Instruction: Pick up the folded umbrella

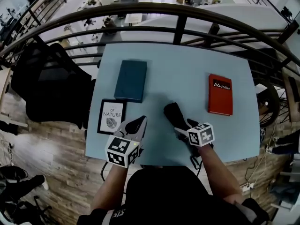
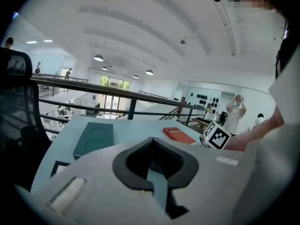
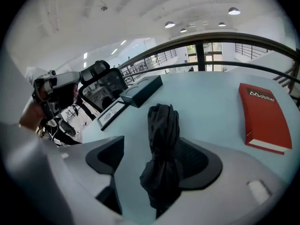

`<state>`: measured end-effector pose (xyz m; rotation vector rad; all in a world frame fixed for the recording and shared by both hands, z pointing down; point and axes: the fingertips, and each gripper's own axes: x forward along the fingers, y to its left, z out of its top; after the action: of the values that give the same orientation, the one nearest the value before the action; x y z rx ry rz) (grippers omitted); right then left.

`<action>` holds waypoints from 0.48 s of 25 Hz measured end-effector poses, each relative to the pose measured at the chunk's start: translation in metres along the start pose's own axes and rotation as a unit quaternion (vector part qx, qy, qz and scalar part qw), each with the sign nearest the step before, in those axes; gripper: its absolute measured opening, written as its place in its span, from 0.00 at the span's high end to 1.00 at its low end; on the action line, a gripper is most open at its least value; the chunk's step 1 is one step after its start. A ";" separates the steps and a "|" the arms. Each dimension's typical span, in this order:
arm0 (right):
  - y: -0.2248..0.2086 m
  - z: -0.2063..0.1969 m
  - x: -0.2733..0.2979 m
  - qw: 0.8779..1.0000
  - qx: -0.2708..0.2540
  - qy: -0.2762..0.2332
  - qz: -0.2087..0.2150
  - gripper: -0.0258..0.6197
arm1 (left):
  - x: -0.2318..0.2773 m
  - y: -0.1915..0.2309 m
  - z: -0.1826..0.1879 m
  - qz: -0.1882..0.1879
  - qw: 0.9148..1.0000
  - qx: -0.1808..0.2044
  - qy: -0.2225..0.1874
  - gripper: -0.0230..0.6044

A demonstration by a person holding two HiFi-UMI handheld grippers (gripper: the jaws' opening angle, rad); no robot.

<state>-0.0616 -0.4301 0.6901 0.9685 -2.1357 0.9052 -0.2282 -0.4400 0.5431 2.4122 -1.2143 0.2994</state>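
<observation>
Open wide at the right claw [image 3: 154, 156], with the near end of the folded umbrella [image 3: 163, 135] between the jaws, close against the right-hand pad; no squeeze on it to be seen. Closed to a point at the left claw [image 2: 152, 161], with nothing inside but a sliver of counter [image 2: 137, 126] showing through.

Lying flat on the counter just below the middle of the head view, long axis running from upper left down to lower right, straight into the right claw. Nearer by far to the right hand, apart from the left claw at lower left. Probably calls only for a closing across the bundle's width, then a lift.

Only in the right gripper view: the straddle itself, the dark bundle running up the frame's middle along the claw's own line. Only in the head view: the whole layout, with teal box [image 1: 131, 80] at upper left, framed print [image 1: 111, 116] at left, red book [image 1: 220, 95] at right, all clear of the umbrella. No umbrella at all in the left gripper view.
</observation>
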 end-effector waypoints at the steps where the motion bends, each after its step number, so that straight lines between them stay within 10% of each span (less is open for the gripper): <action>1: -0.003 -0.004 0.005 1.000 0.000 0.009 0.000 0.40 | 0.001 0.000 0.001 0.002 1.000 0.000 0.000 0.95; 12: -0.020 -0.019 0.046 0.997 -0.011 0.074 0.000 0.41 | 0.010 0.007 -0.003 0.017 1.000 -0.013 0.003 0.95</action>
<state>-0.0655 -0.4426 0.7416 0.8636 -2.0176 0.9223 -0.2276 -0.4498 0.5513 2.3698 -1.2496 0.2990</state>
